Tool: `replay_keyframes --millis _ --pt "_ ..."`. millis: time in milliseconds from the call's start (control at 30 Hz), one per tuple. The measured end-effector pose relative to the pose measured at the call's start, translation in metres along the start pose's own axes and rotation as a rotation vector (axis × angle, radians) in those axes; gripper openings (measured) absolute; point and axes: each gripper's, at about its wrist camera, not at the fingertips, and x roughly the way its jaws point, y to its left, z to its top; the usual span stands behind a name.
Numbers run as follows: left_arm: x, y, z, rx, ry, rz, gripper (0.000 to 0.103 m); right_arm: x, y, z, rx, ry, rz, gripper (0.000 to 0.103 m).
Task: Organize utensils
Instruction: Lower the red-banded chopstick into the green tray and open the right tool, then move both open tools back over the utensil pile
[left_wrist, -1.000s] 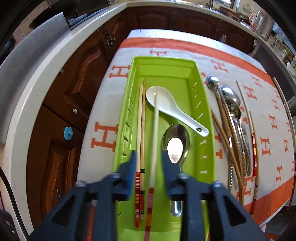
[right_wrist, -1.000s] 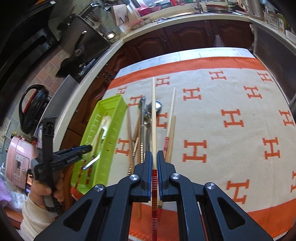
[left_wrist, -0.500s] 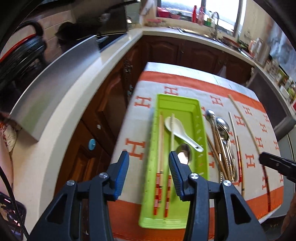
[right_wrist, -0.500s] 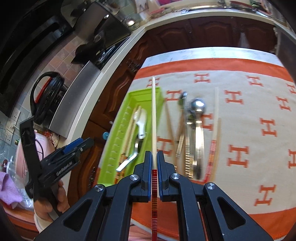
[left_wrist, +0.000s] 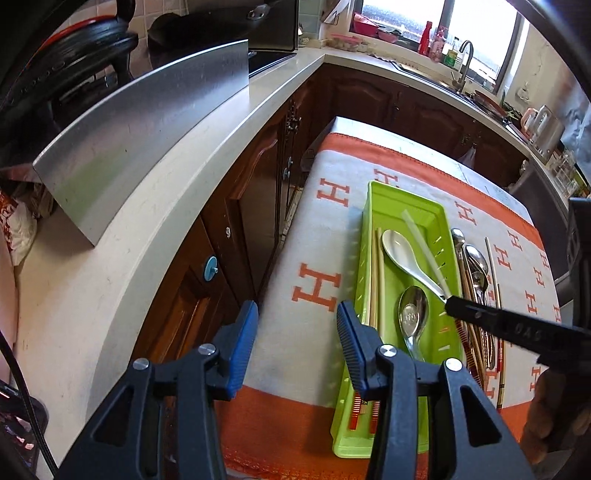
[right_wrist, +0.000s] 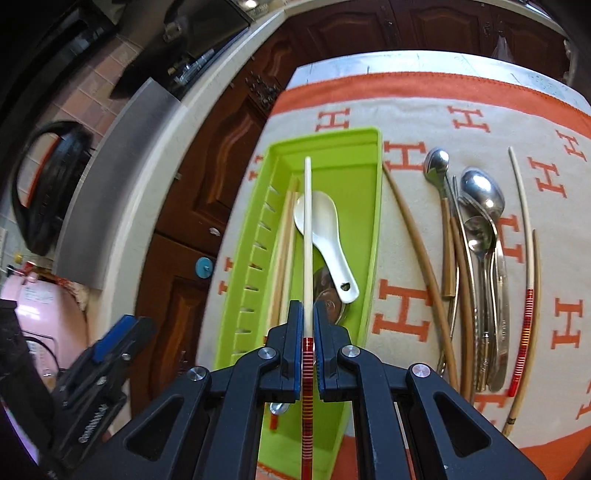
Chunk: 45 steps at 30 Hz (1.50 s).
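Note:
A green utensil tray (left_wrist: 391, 201) (right_wrist: 373, 229) lies on the orange-and-cream H-patterned cloth. In it are two chopsticks (left_wrist: 376, 280) (right_wrist: 282, 243), a white ceramic spoon (left_wrist: 400, 254) (right_wrist: 328, 236) and a metal spoon (left_wrist: 413, 314). My right gripper (right_wrist: 306, 317) is shut on a cream chopstick with a red striped end (right_wrist: 307, 229) and holds it above the tray, over the white spoon; it also shows in the left wrist view (left_wrist: 424, 251). My left gripper (left_wrist: 297, 334) is open and empty, off the tray's left side.
Loose utensils lie on the cloth right of the tray: metal spoons (right_wrist: 484, 236), brown chopsticks (right_wrist: 421, 254) and a red-striped chopstick (right_wrist: 526, 273). The white countertop (left_wrist: 147, 206) and dark wood cabinets (left_wrist: 236, 206) are to the left. A steel panel (left_wrist: 147, 122) stands on the counter.
My left gripper let go of a chopstick in the tray, opened and drew back to the left. My right gripper carried its chopstick leftward from the cloth to over the tray.

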Motion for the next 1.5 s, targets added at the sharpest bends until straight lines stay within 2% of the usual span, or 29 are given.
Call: replay_keyframes --millis 100,167,200,400,567,667,967,1200,1367,1500 --pt "0.007 -0.003 0.0 0.004 0.011 -0.011 0.043 0.01 0.005 -0.003 -0.021 0.014 -0.017 0.01" --pt "0.009 -0.007 0.0 0.012 0.014 -0.018 0.043 0.012 0.006 -0.005 -0.026 0.017 -0.02 0.021" --pt "0.009 -0.01 0.0 0.018 0.015 -0.022 0.043 0.01 0.006 -0.008 -0.029 0.014 -0.021 0.022" --pt "0.009 -0.029 -0.002 0.052 0.019 -0.045 0.043 -0.015 -0.002 -0.013 -0.074 -0.018 -0.001 0.023" --pt "0.001 -0.05 -0.002 0.089 0.016 -0.078 0.045 -0.047 -0.012 -0.019 -0.141 -0.059 -0.017 0.023" --pt "-0.005 -0.068 -0.003 0.122 0.011 -0.103 0.049 -0.068 -0.033 -0.023 -0.14 -0.067 -0.009 0.023" --pt "-0.015 -0.136 -0.003 0.246 0.011 -0.158 0.05 -0.118 -0.112 -0.025 -0.068 -0.131 -0.038 0.023" --pt "0.0 -0.18 -0.007 0.278 0.085 -0.227 0.05 -0.118 -0.156 -0.03 -0.031 -0.128 -0.052 0.023" --pt "0.023 -0.202 -0.014 0.277 0.151 -0.231 0.049 -0.105 -0.178 -0.033 0.002 -0.11 -0.045 0.023" --pt "0.044 -0.208 -0.016 0.242 0.194 -0.216 0.041 -0.094 -0.188 -0.038 0.017 -0.103 -0.036 0.023"
